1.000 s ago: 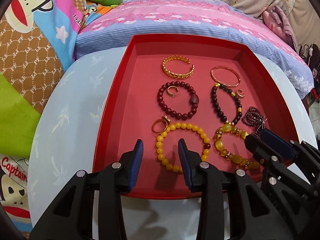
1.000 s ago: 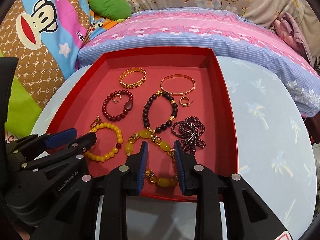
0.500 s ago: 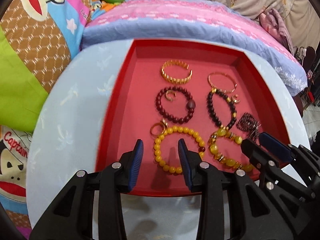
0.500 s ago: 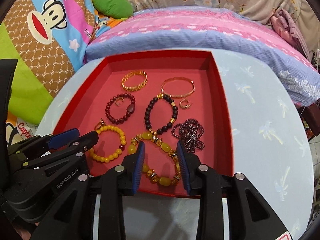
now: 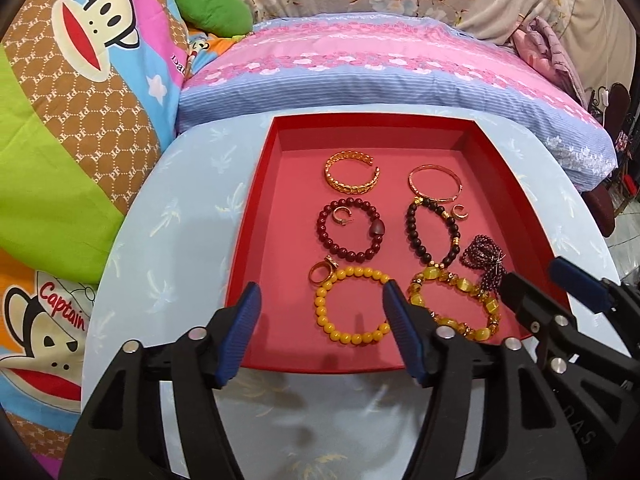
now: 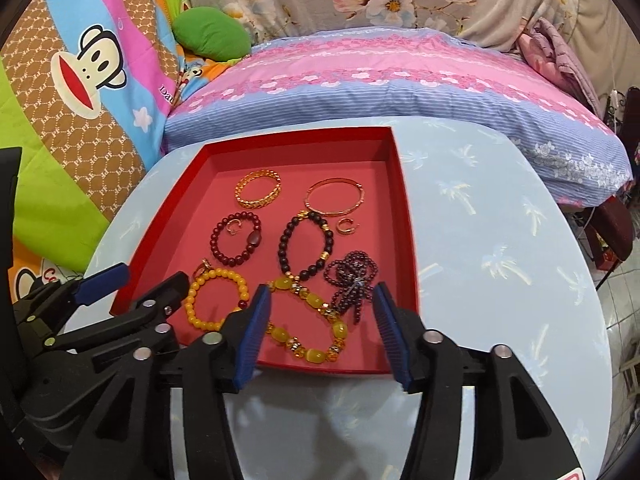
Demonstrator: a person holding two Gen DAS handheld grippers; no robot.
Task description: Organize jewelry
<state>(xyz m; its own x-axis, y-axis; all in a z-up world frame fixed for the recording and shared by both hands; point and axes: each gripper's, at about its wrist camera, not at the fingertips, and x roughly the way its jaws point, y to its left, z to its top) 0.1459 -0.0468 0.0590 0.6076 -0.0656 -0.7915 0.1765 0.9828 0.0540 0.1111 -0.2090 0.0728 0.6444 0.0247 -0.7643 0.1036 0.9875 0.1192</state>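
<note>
Both pairs of fingers have just been opening and are drawn back from the tray (image 5: 248, 236) since the earlier frames; nothing is held between either pair.

Left gripper (image 5: 320, 328): blue ribbed pads on black arms, spread wide above the tray's near edge. Right gripper (image 6: 320, 326): same build, spread wide, empty.

Tray: red, square, shallow-walled, matt floor, set on a pale blue surface (image 5: 168, 248) printed with palm trees. All jewelry is laid inside it.

Contents: gold chain-link cuff (image 5: 351, 172); plain gold bangle (image 5: 435, 183); dark red bead bracelet (image 5: 349, 230) with a small gold hoop (image 5: 342, 216) inside its ring; black bead bracelet (image 5: 433, 232); second hoop (image 5: 460, 212) beside it; gold ring (image 5: 320, 273) touching a yellow bead bracelet (image 5: 352, 306); amber bead bracelet (image 5: 454, 308); purple bead strand (image 6: 352, 280), bunched.

Left view only: "Captain" on the cartoon monkey quilt (image 5: 64, 92), at its lower edge. Right view only: the surface's bare right half and tiled floor (image 6: 624, 320) beyond.

Behind the tray: pink-and-blue striped pillow (image 5: 380, 76).
</note>
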